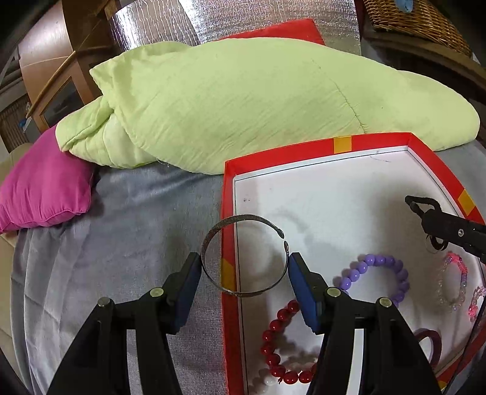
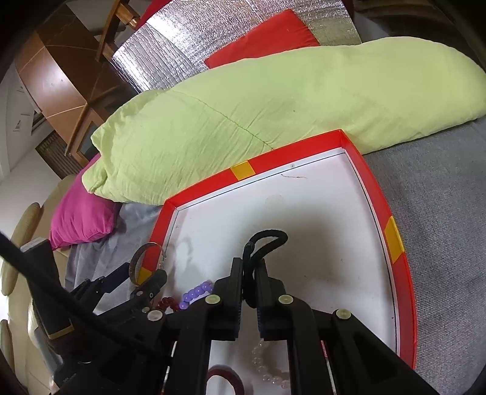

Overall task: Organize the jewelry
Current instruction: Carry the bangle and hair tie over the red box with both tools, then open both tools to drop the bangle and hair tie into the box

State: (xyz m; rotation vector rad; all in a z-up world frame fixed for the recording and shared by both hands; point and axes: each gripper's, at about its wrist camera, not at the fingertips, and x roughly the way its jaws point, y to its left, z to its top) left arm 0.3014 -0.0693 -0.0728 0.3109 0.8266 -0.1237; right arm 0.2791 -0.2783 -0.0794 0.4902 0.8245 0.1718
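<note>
Two grippers over red-rimmed tray [image 1: 379, 141]: left gripper [image 1: 244, 267] clamps metal bangle [image 1: 243, 255] across tray edge; right gripper [image 2: 249, 270] pinches black cord loop [image 2: 268, 238].

no readable text, labels, brands or numbers anywhere

Grey bedcover [image 1: 121, 231] underfoot, wrinkled. Folded pale green quilt [image 1: 243, 103] across 12 o'clock. Magenta cushion [image 1: 45, 194] at 9, touching the quilt's end. Red cushion [image 2: 264, 39] behind the quilt, against silver quilted foil panel [image 2: 170, 51]. Wooden cabinet [image 1: 57, 91] at 10. Wicker basket [image 1: 419, 21] at 1. Light even.
</note>
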